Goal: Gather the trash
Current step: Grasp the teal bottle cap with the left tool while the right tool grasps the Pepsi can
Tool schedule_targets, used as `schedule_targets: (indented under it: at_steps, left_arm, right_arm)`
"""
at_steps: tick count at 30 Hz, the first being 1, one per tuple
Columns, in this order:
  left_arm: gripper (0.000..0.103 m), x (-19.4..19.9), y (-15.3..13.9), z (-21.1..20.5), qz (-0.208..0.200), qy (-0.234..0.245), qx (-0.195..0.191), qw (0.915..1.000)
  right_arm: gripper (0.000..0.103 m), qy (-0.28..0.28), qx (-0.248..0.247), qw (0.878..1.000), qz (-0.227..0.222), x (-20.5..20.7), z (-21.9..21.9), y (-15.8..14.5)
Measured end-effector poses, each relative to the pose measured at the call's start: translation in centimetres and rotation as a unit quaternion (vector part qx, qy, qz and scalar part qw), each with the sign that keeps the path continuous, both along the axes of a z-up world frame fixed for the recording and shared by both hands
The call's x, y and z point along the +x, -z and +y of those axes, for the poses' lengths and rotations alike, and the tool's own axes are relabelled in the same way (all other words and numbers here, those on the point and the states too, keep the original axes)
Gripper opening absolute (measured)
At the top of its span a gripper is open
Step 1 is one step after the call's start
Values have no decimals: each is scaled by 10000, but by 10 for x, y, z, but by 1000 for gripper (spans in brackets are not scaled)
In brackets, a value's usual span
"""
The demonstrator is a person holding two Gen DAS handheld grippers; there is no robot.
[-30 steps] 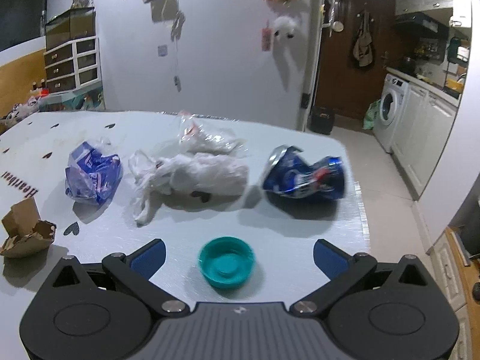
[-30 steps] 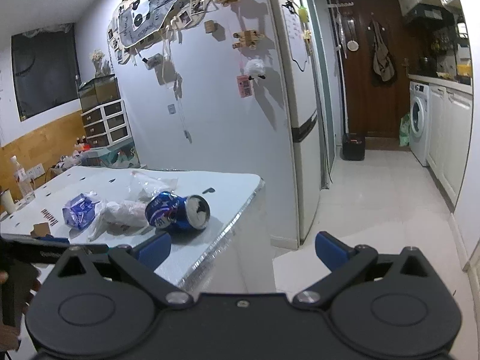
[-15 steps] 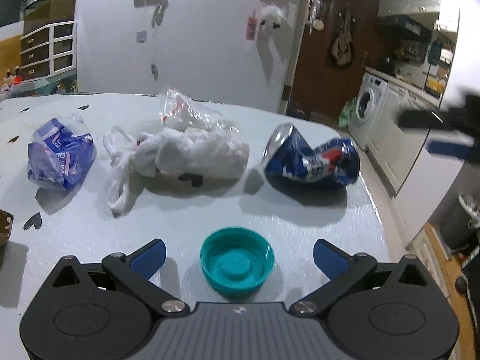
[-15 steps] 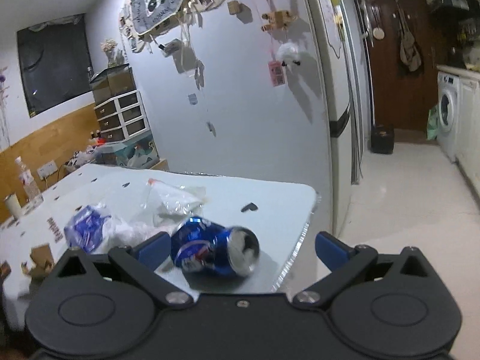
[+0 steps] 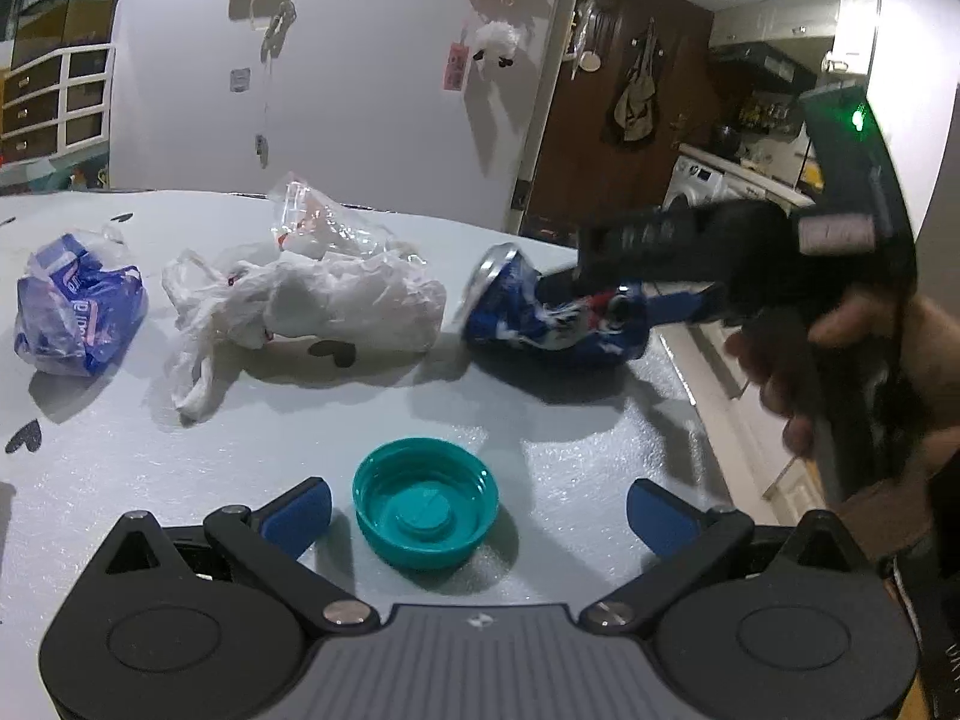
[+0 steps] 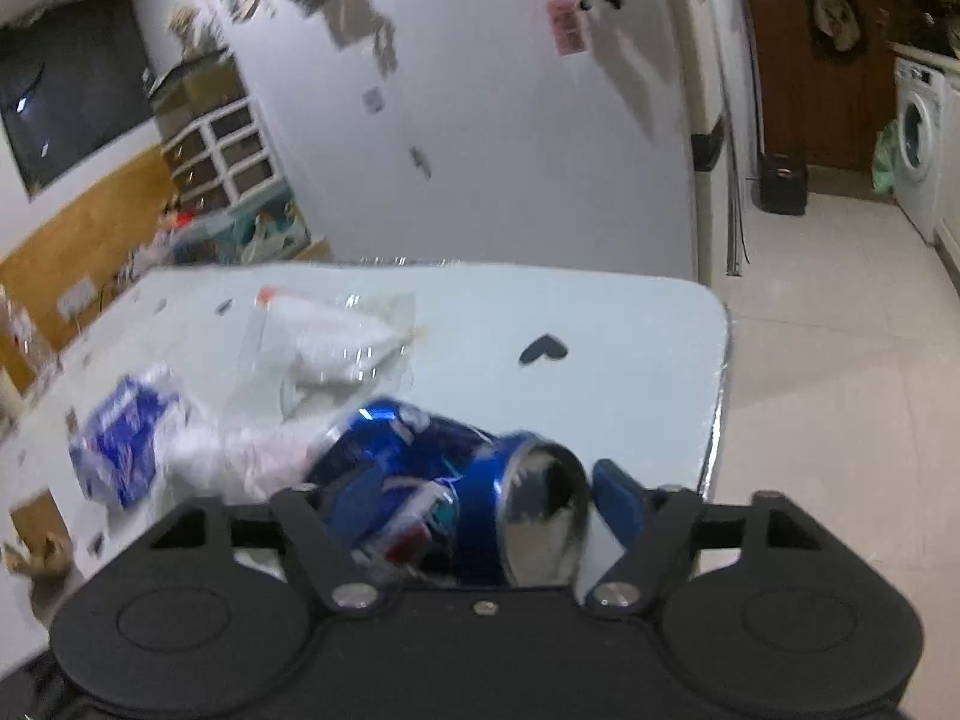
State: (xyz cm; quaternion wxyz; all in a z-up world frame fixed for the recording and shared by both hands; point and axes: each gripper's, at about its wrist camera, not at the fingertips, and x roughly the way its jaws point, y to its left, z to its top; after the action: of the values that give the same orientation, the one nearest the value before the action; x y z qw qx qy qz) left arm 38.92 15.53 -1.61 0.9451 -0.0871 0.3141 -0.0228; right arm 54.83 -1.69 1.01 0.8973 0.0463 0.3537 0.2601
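A crushed blue can (image 5: 540, 324) lies near the right edge of the white table (image 5: 120, 450). My right gripper (image 6: 486, 501) straddles the can (image 6: 456, 492). Its jaws are closing, with the pads close beside the can's sides and no clear squeeze showing. In the left wrist view that gripper (image 5: 660, 276) is a blurred black shape held by a hand (image 5: 798, 372). A teal bottle cap (image 5: 426, 501) rests open side up between the fingers of my left gripper (image 5: 477, 507), which is open and apart from it.
A white plastic bag (image 5: 324, 300), a clear wrapper (image 5: 318, 222) and a blue-and-white wrapper (image 5: 78, 312) lie in a row left of the can. A cardboard scrap (image 6: 36, 558) sits nearer. The table's edge (image 6: 720, 396) drops to tiled floor, with a washing machine (image 6: 918, 144) beyond.
My right gripper swept in toward the table and now straddles the can, its jaws narrower than before. It has entered the left wrist view. My left gripper dipped a little toward the cap.
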Motion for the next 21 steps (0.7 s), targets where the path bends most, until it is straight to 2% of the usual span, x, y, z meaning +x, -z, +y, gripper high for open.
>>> schedule_targets:
  at_steps: [4,7,13,16,18,20,21]
  left_arm:
    - [101,0,1,-3,-9,-43,135,9999]
    - [93,-2,0,-4,-27,-120,270,9996]
    - [77,-4,0,-5,-27,-226,488,9985]
    - [64,-8,-1,-6,-17,-227,669,9975]
    - [59,-11,-1,-4,-28,-217,692,9974]
    - [50,-13,-1,-2,-37,-219,725,9971]
    - [49,-14,-1,0,-40,-237,722,9971]
  right_arm:
    - [60,-264,10,9996,-41,-7,1,4]
    - [50,-598,-59,9981,-119,-15,-2,5]
    - [45,-1156,-304,9924,-283,-34,-16,-5]
    - [44,-1291,-461,9898,-376,-39,-22,-11]
    - [43,-1412,-569,9874,-439,-40,-25,-13]
    - [43,-1587,-666,9838,-502,-41,-27,-15]
    - [42,-1698,-691,9817,-517,-42,-28,-15]
